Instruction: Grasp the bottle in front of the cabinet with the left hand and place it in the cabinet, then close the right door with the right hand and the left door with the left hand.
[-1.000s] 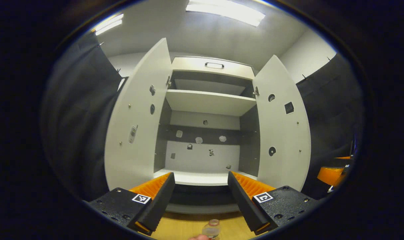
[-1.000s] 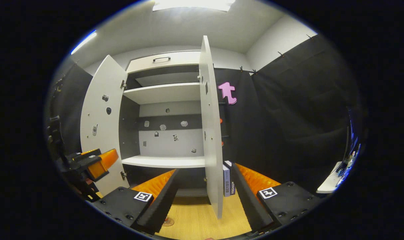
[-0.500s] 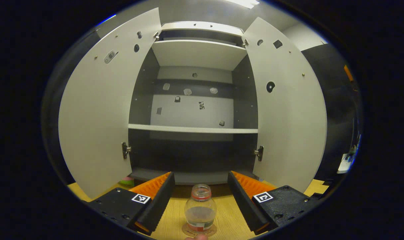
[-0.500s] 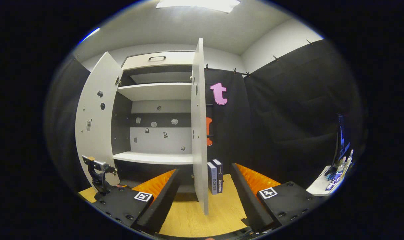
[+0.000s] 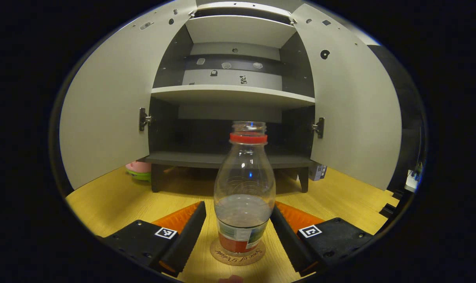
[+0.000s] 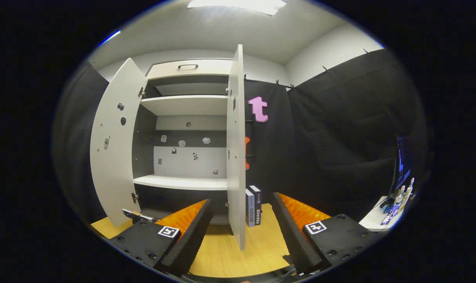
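The left gripper (image 5: 238, 224) has come down low over the table (image 5: 116, 200), and the bottle (image 5: 244, 192), a moment ago barely poking into the left gripper view, now stands upright on a round coaster (image 5: 238, 257) between its wide-spread fingers, apparently untouched. Just beyond, the cabinet (image 5: 232, 94) has both doors swung open. The right gripper (image 6: 242, 224) hangs wide open near the right door (image 6: 235, 157), books (image 6: 253, 206) just behind it
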`<state>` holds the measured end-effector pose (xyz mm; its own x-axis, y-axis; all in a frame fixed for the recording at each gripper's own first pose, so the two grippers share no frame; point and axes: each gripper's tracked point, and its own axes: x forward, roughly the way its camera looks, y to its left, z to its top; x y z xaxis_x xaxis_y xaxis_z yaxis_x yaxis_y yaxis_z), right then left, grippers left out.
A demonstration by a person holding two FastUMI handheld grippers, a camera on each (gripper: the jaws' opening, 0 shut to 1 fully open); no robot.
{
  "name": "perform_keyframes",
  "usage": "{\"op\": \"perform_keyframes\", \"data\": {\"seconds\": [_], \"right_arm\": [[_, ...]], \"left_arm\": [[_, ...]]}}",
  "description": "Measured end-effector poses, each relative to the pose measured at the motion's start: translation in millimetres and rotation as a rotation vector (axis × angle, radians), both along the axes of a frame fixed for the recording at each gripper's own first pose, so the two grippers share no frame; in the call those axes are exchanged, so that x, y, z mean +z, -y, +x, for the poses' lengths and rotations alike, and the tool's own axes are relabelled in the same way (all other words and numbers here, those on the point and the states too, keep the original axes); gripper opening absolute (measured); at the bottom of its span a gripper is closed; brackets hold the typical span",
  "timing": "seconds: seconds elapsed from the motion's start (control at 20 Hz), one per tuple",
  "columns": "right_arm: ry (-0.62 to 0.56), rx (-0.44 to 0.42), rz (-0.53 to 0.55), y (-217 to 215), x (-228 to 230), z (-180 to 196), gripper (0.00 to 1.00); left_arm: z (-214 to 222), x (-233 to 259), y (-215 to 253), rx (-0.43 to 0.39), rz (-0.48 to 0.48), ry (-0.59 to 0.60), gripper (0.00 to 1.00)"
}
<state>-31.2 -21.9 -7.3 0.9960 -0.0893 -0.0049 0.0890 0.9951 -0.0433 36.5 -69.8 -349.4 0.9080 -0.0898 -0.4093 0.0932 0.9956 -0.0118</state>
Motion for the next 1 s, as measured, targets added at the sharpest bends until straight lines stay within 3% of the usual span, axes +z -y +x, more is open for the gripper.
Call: {"op": "perform_keyframes", "data": {"seconds": [0.1,0.15,0.2,0.4,0.6,0.85,1.0], "right_arm": [[-0.009,0.008,-0.002,-2,-3,1,1.0],[-0.017,0.013,0.001,-3,-6,2,1.0],[-0.022,0.014,0.007,-2,-8,3,1.0],[-0.038,0.007,0.025,4,-17,10,1.0],[-0.043,-0.007,0.028,10,-27,14,1.0],[-0.043,0.05,0.129,3,-33,20,1.0],[-0.06,0.026,0.133,17,-40,26,1.0]], "left_arm": [[-2,-2,1,-0.013,0.015,-0.004,0.97],[-2,2,-4,0.0,0.034,0.005,0.89],[-2,3,-6,-0.006,0.04,0.001,0.7],[-13,51,3,-0.094,0.034,0.021,0.67],[-11,141,-5,-0.149,-0.005,0.065,0.67],[47,278,-25,-0.128,-0.059,0.14,0.67],[100,332,-21,-0.13,-0.092,0.178,0.67]]}}
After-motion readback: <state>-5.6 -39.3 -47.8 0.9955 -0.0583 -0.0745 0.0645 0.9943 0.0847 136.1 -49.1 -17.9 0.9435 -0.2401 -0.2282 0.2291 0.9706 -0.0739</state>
